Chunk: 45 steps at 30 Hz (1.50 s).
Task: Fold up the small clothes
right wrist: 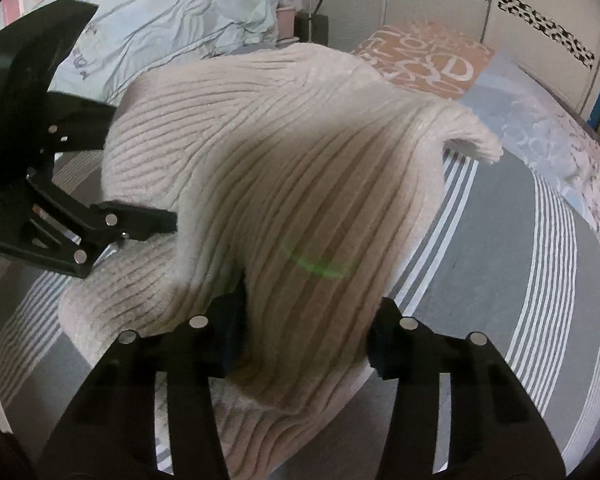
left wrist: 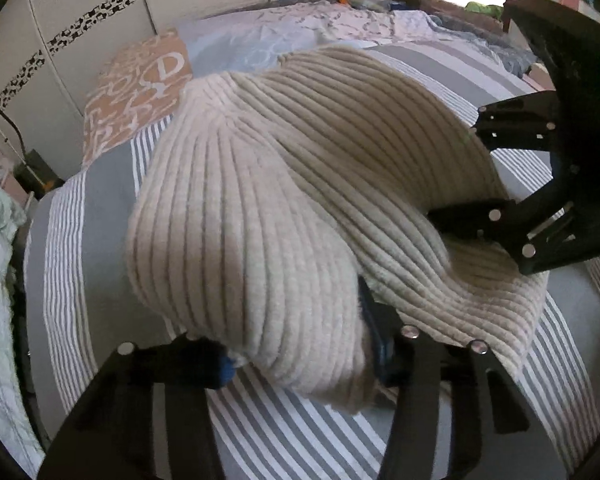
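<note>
Ribbed cream knit (left wrist: 260, 184) — a small garment, exact type hard to tell — is hanging lifted above the bed (left wrist: 100, 216), bunched and draping, its ribs fanning out from the pinch points. One lower edge is trailing down onto the striped cover near the right side of the left wrist view; in the right wrist view a loose corner (right wrist: 476, 142) is sticking out to the right, apart from the bedding.

Left hand-held gripper (left wrist: 296, 356) is reaching in from below in its own view, fingers spread fairly wide with a thick fold of the knit sitting between them; the blue pads (left wrist: 380, 344) are pressing into the cloth on either side, so it is holding the knit. From the right wrist view the same gripper (right wrist: 160, 220) is showing at the left edge, fingertip buried in the fabric.

Right hand-held gripper (right wrist: 304, 340) is also gripping a fold of the knit, dark pads (right wrist: 228, 332) on each side of it — the gap wide, filled by cloth. In the left wrist view it (left wrist: 456, 224) is entering from the right, tip under the knit's edge.

Around: grey-and-white striped cover, an orange lettered pillow (left wrist: 140, 88), a pale blue quilt (right wrist: 172, 16) heaped at the bed's side, a cream panelled wardrobe (left wrist: 80, 12) behind.
</note>
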### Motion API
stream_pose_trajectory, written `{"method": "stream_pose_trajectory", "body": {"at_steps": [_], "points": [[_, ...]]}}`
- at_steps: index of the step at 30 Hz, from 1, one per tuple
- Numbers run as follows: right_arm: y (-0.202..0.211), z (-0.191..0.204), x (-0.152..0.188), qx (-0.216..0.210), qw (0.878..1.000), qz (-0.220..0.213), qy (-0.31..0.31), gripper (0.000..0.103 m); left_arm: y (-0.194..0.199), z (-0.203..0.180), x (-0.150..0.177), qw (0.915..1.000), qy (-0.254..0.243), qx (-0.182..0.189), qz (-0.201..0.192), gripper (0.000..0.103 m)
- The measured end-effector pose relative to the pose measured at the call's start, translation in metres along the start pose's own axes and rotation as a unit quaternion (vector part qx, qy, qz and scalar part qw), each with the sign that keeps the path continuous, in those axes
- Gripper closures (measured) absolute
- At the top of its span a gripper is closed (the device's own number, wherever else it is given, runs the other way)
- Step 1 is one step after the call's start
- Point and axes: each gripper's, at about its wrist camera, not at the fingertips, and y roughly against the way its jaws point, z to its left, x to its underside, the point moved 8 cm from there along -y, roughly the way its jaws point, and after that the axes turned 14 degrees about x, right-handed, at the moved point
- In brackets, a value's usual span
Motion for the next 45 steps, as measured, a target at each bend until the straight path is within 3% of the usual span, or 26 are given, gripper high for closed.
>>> {"method": "stream_pose_trajectory", "body": {"at_steps": [9,15,19,21,25,28,31,35,37,40,42,45], "points": [[0.051,-0.004,-0.007,-0.037,0.997,-0.056,-0.037,0.062,0.02,-0.011,-0.003,0.9991,0.036,-0.018,-0.016,0.066],[0.112,-0.03,0.006,-0.025,0.993,-0.102,-0.044,0.062,0.049,-0.052,-0.023,0.998,0.042,-0.008,-0.047,0.067],[0.149,-0.054,0.043,0.001,0.992,-0.115,-0.052,0.062,0.058,-0.1,-0.036,0.9972,0.03,0.001,-0.068,0.067],[0.157,-0.069,0.071,0.011,0.993,-0.102,-0.061,0.062,0.049,-0.127,-0.039,0.9975,0.024,0.01,-0.066,0.067],[0.149,-0.088,0.126,0.041,0.995,-0.068,-0.067,0.061,0.009,-0.171,-0.036,0.9979,0.024,0.035,-0.049,0.066],[0.12,-0.097,0.164,0.065,0.996,-0.036,-0.057,0.06,-0.02,-0.182,-0.03,0.9985,0.029,0.029,-0.035,0.066],[0.113,-0.099,0.173,0.057,0.995,-0.045,-0.076,0.058,-0.029,-0.189,-0.026,0.9986,0.015,-0.009,-0.049,0.062],[0.112,-0.096,0.177,0.071,0.994,-0.048,-0.07,0.056,-0.03,-0.184,-0.021,0.9973,0.015,-0.035,-0.063,0.049],[0.113,-0.095,0.178,0.066,0.994,-0.044,-0.076,0.055,-0.031,-0.182,-0.018,0.9968,0.019,-0.039,-0.067,0.046],[0.112,-0.098,0.179,0.063,0.993,-0.039,-0.092,0.051,-0.03,-0.18,-0.014,0.9961,0.019,-0.048,-0.072,0.037],[0.113,-0.101,0.18,0.066,0.992,-0.031,-0.1,0.049,-0.027,-0.177,-0.011,0.9958,0.024,-0.048,-0.074,0.024],[0.121,-0.101,0.181,0.07,0.991,-0.023,-0.108,0.046,-0.023,-0.169,-0.006,0.9954,0.037,-0.044,-0.077,0.019]]}}
